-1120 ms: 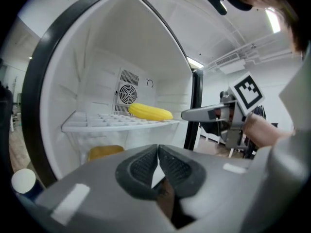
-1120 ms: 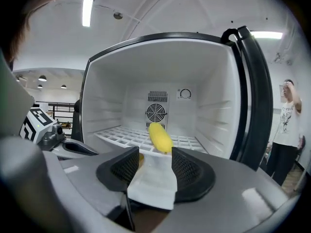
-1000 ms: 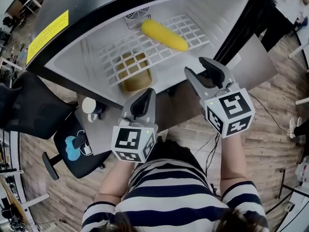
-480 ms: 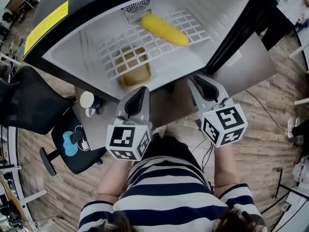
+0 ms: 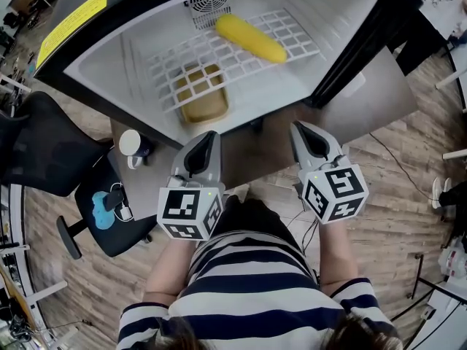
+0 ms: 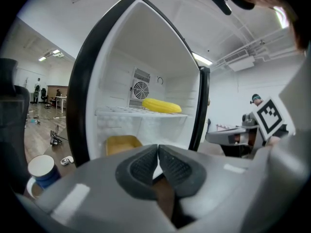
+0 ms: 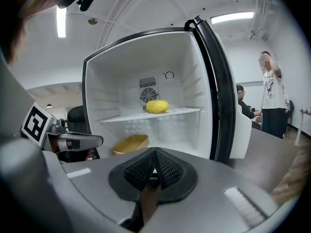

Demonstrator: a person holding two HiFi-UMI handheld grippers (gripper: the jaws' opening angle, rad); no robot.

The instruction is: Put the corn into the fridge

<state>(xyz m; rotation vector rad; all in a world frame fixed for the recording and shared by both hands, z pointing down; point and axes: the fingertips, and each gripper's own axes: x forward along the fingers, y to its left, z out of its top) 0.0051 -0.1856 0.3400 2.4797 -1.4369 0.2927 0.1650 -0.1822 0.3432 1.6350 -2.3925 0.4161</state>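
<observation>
The yellow corn [image 5: 250,39] lies on the white wire shelf [image 5: 191,68] inside the open fridge, in front of the round fan grille; it also shows as the corn [image 6: 161,106] in the left gripper view and the corn [image 7: 157,106] in the right gripper view. Both grippers hang outside the fridge, below its front edge, well apart from the corn. My left gripper [image 5: 205,143] is shut with nothing between its pads [image 6: 144,166]. My right gripper [image 5: 309,137] is shut and empty as well, its pads [image 7: 167,170] pressed together.
A yellow bowl [image 5: 202,103] sits on the fridge floor under the shelf. The black fridge door [image 7: 217,91] stands open at the right. A white-and-blue mug [image 5: 134,144] rests on a table at the left, beside a black office chair [image 5: 44,159]. A person [image 7: 271,96] stands far right.
The right gripper's jaws went from wide open to shut, and that hand dropped lower toward my body. The left gripper drew back slightly. The corn stayed on the shelf.
</observation>
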